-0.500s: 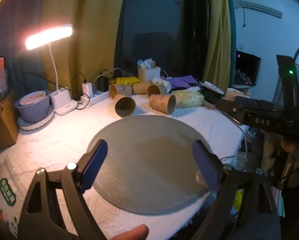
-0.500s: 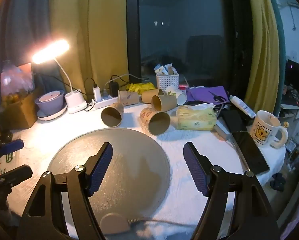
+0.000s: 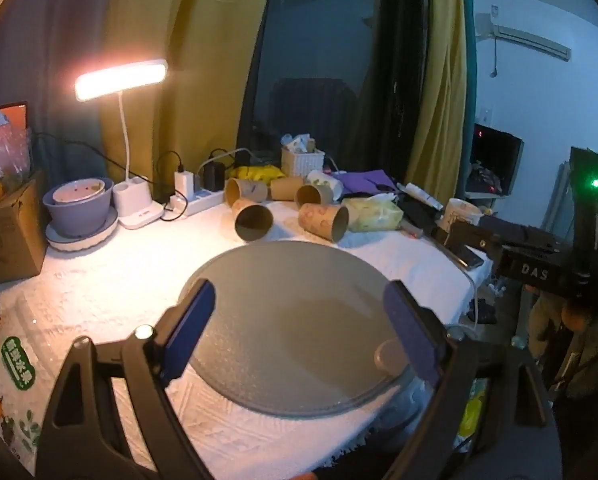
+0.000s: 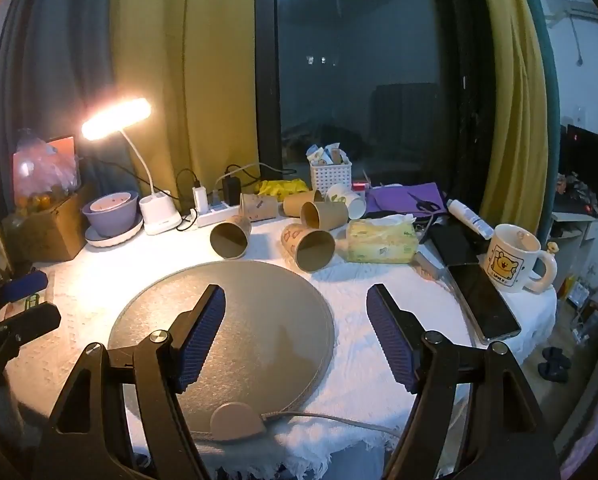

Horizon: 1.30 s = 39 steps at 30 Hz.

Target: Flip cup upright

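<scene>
Several brown paper cups lie on their sides at the back of the white-clothed table. The nearest two are a plain cup [image 4: 231,238] [image 3: 253,220] and a patterned cup [image 4: 309,246] [image 3: 325,220], both with mouths facing me. A round grey mat [image 4: 235,320] [image 3: 291,320] lies in front of them. My left gripper [image 3: 299,332] is open and empty above the mat's near part. My right gripper [image 4: 297,336] is open and empty above the mat's right edge. The right gripper also shows at the right of the left wrist view [image 3: 539,268].
A lit desk lamp [image 4: 117,118], a purple bowl [image 4: 109,212] and a power strip [image 4: 215,212] stand at the back left. A tissue pack [image 4: 381,240], a phone [image 4: 483,304] and a white bear mug [image 4: 511,258] are on the right. A cardboard box [image 3: 7,236] stands at the left.
Both views have shifted only slightly; the left gripper has drifted a little. Cups and mat have not moved and both grippers stay open.
</scene>
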{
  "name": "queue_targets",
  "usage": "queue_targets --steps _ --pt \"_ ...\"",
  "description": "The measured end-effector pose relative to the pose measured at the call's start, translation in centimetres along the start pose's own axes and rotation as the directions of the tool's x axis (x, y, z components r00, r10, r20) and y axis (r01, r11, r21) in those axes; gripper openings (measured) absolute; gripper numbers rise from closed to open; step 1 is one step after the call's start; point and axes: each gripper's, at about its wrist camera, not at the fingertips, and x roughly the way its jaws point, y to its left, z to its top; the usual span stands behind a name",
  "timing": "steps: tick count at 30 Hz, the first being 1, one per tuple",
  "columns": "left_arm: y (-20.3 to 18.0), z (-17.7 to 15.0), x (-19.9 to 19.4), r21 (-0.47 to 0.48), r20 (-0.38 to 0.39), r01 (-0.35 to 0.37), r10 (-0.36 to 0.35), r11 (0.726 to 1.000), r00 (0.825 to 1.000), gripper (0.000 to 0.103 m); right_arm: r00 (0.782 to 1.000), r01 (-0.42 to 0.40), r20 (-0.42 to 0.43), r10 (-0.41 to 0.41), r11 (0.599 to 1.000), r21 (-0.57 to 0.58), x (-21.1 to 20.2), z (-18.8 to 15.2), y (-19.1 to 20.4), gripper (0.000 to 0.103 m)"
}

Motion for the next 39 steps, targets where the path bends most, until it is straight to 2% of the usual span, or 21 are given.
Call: queue_targets --steps 2,4,22,39 --pt "0.4 0.1 0.0 -0.009 -0.002 0.004 -0.004 1.000 1.000 0.087 1.000 -0.001 0.001 0.001 1.000 -0.004 -0.8 0.2 0.9 0.076" --pt "0.5 0.2 -0.2 -0.013 0.000 0.006 -0.006 1.000 1.000 0.087 1.000 -0.007 0.011 0.007 1.000 -0.004 -0.7 -0.7 0.2 0.076" --pt "0.5 1.0 -1.0 -0.029 0.029 -0.019 0.020 0.999 0.999 0.087 0.999 -0.017 0.038 0.017 1.000 -0.012 -2.1 -0.7 0.5 0.076" --pt "0.7 0.9 -1.2 -0.039 0.042 0.000 0.001 0.999 0.999 0.087 0.999 -0.019 0.046 0.020 1.000 -0.018 -2.3 -0.8 0.7 0.076"
